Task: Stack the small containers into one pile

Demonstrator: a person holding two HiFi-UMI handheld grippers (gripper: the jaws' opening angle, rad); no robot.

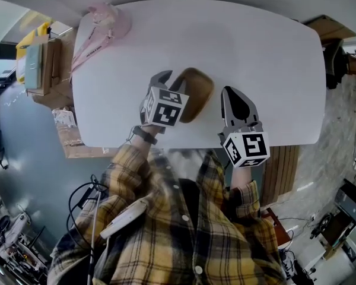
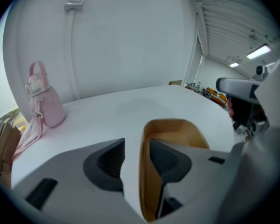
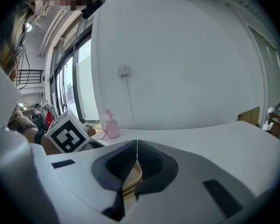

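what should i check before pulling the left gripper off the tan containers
1. Left gripper jaws apart, pads off the container wall between them: ok.
2. Tan containers nested in one pile: ok, layered rims show in the right gripper view.
3. Jaw inside the pile will lift out without snagging the rim: cannot tell.
4. Right gripper shut, empty, beside the pile: ok.
5. No loose container seen elsewhere on the table: ok.
6. Pink bottle far from the pile: ok.

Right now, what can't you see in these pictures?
- How many containers are piled: in the head view, the left tool covers their side.
- The pile in the right gripper view: the shut right tool hides nearly all.
- The pink bottle: strap print too small everywhere.
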